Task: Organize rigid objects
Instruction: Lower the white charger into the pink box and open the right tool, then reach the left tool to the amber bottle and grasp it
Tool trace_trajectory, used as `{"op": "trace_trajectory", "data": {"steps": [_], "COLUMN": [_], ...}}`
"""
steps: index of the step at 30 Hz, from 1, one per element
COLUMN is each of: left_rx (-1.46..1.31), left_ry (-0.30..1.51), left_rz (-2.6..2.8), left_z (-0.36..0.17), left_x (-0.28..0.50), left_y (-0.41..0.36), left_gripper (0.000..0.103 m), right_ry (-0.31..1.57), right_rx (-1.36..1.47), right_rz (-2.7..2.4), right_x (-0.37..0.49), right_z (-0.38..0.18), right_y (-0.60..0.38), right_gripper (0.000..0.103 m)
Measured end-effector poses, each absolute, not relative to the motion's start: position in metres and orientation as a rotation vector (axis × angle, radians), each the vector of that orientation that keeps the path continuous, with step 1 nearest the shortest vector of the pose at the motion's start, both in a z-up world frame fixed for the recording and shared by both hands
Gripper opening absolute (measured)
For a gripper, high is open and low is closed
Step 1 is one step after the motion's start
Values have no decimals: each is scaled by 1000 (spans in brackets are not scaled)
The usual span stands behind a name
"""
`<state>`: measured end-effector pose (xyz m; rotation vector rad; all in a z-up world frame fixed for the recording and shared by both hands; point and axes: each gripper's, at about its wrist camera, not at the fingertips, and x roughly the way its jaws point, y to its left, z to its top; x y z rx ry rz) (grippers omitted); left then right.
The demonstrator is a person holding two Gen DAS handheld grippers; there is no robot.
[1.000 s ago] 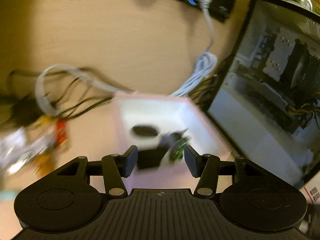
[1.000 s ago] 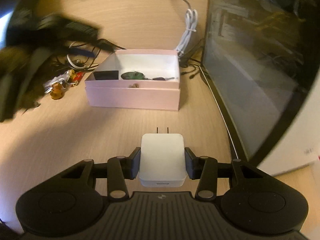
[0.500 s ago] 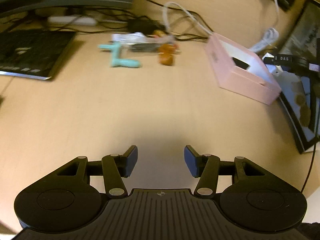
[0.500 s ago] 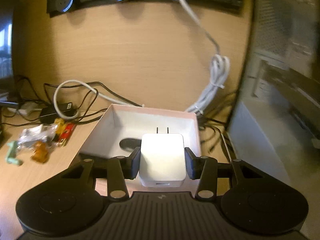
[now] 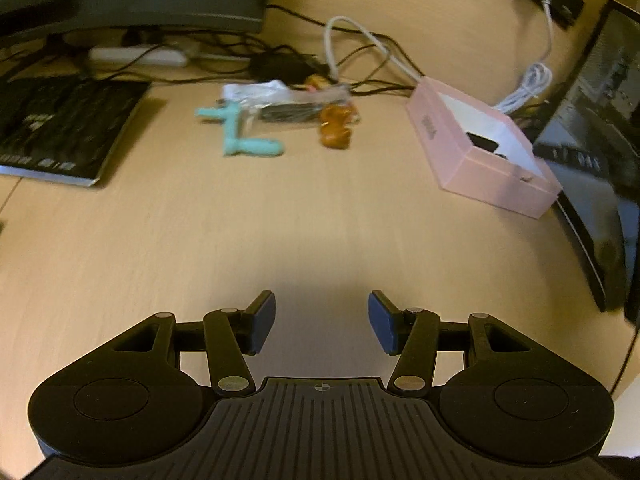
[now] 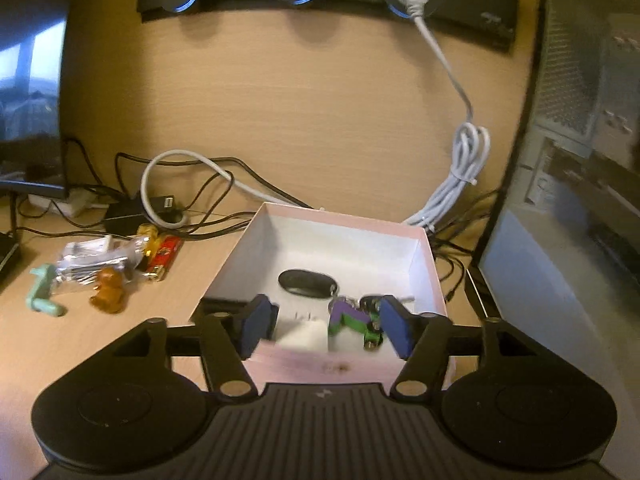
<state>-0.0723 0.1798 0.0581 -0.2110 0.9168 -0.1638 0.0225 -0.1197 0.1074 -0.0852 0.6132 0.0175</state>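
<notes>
Right wrist view: our right gripper [image 6: 326, 326], jaws opening over the pink box [image 6: 424, 276], lets the white charger [image 6: 306, 334] drop inside for sorting.

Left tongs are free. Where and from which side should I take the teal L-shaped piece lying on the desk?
Grip the teal L-shaped piece across its longer straight arm, near the middle, coming down from above. It lies flat on the desk, and its near side is open, while a clear wrapper crowds the far end. Blur hides finer detail.
</notes>
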Motion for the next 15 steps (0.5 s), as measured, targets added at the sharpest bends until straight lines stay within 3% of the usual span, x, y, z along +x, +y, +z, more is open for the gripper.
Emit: {"op": "trace_trajectory", "data": {"steps": [15], "left_rx": [-169], "left_ry": [717], "left_rz": [-66], "left_z": [72], "left_x": [43], "left_y": [209], "left_gripper": [56], "right_ry": [839], "right_rx": [-108], "right_rz": [-33], "right_x": [-85], "right_z": [80], "right_y": [-102], "right_gripper": [70]}}
